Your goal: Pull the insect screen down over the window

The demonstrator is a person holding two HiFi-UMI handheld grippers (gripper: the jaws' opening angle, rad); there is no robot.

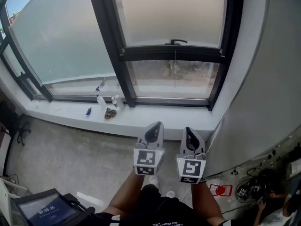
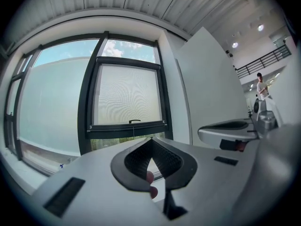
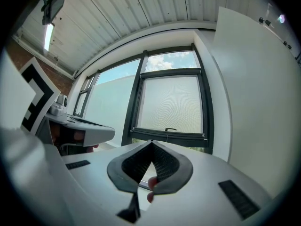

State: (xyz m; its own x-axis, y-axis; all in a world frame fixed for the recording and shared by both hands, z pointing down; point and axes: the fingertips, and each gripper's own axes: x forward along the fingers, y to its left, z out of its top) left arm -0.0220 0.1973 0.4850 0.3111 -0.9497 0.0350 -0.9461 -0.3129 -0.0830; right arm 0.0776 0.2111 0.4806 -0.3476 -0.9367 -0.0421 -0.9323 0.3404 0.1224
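The insect screen [image 1: 171,13] covers the upper part of the right window pane, and its dark bottom bar [image 1: 171,53] carries a small handle [image 1: 178,42]. Clear glass shows below the bar. Both grippers are held low, well short of the window. My left gripper [image 1: 154,128] and right gripper [image 1: 190,134] sit side by side, both shut with nothing in them. In the left gripper view the shut jaw tips [image 2: 151,139] point at the bar [image 2: 128,127] from a distance. The right gripper view shows its shut tips [image 3: 151,141] under the handle [image 3: 170,129].
A spray bottle [image 1: 100,100] and small items [image 1: 110,113] lie on the white sill [image 1: 155,121]. A white wall [image 1: 263,79] stands close on the right. A tablet [image 1: 44,211] is at lower left, cables and a red tag [image 1: 220,190] at lower right. A person [image 2: 261,86] stands far off.
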